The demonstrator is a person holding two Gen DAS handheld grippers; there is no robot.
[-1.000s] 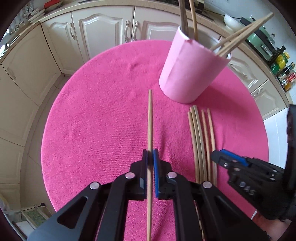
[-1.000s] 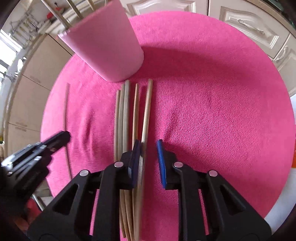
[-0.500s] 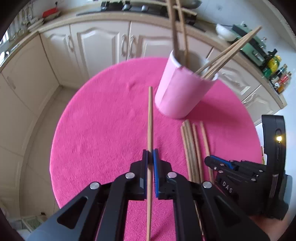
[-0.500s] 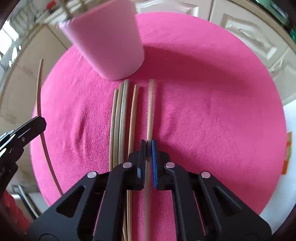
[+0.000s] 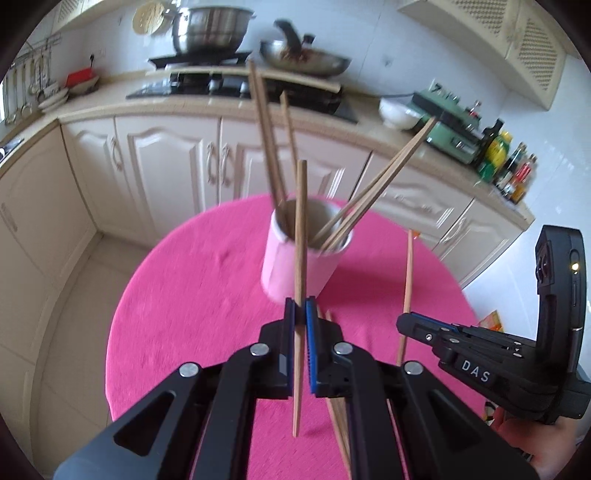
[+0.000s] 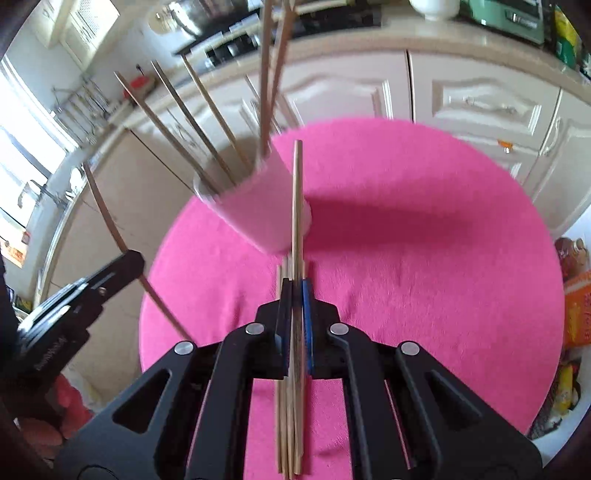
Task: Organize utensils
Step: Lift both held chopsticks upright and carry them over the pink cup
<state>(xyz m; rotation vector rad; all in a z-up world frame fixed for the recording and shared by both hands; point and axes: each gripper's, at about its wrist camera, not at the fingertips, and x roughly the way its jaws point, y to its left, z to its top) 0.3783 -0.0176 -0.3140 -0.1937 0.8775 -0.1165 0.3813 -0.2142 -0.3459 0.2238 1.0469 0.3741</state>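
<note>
A pink cup (image 5: 295, 264) holding several wooden chopsticks stands on the round pink table (image 5: 184, 314). My left gripper (image 5: 300, 314) is shut on one chopstick (image 5: 301, 221), lifted, its tip in front of the cup's mouth. My right gripper (image 6: 295, 291) is shut on another chopstick (image 6: 297, 192), lifted off the table and pointing at the cup (image 6: 258, 214). In the left wrist view the right gripper (image 5: 410, 323) shows at right with its chopstick (image 5: 407, 273). Loose chopsticks (image 6: 286, 424) lie on the table under the right gripper.
Cream kitchen cabinets (image 5: 166, 166) curve behind the table. The counter holds a hob with a pot (image 5: 210, 29) and a pan (image 5: 306, 61), a white bowl (image 5: 399, 109) and bottles (image 5: 509, 166). An orange packet (image 6: 580, 310) lies on the floor at right.
Both grippers have risen and tilted up with their chopsticks. The right gripper closed on its chopstick and lifted it off the table. The left chopstick now points at the cup's mouth.
</note>
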